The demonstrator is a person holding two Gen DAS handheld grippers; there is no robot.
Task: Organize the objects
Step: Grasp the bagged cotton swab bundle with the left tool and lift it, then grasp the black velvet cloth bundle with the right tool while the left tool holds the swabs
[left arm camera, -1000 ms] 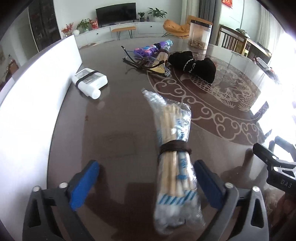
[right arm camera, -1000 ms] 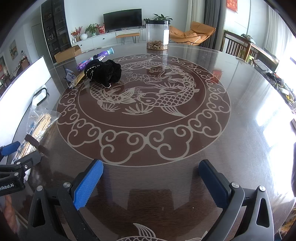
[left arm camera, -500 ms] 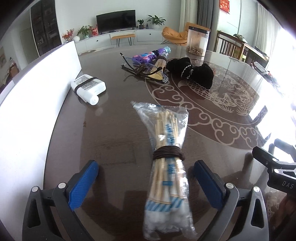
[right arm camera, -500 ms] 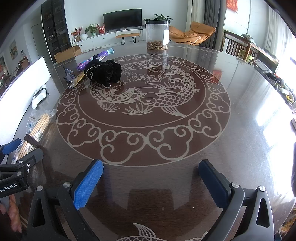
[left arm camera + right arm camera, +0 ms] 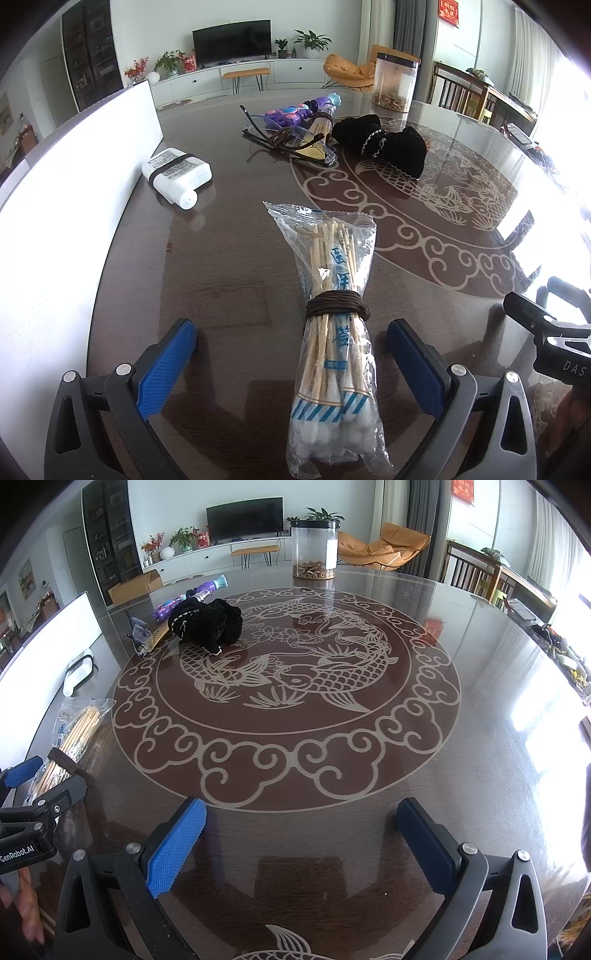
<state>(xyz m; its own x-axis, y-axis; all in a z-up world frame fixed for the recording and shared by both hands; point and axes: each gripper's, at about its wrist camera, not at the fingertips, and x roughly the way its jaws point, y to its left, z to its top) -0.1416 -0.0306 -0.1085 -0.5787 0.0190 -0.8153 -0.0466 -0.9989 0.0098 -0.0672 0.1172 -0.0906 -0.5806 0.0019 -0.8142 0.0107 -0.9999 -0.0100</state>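
Note:
A clear bag of cotton swabs (image 5: 334, 332) tied with a brown band lies on the dark table, between the open fingers of my left gripper (image 5: 291, 354), not gripped. The bag also shows at the left of the right wrist view (image 5: 72, 738). A white bottle (image 5: 177, 173) with a black band lies by the white board. Glasses (image 5: 291, 142), a purple toy (image 5: 303, 109) and a black cloth (image 5: 380, 144) lie further back. My right gripper (image 5: 301, 838) is open and empty over the table's pattern.
A white board (image 5: 74, 192) stands along the table's left side. A clear jar (image 5: 314, 550) stands at the far edge. The right gripper's body (image 5: 546, 336) is at the right edge of the left wrist view.
My left gripper has drawn back a little and the swab bag now lies lower and straighter between its fingers. The right gripper has not moved.

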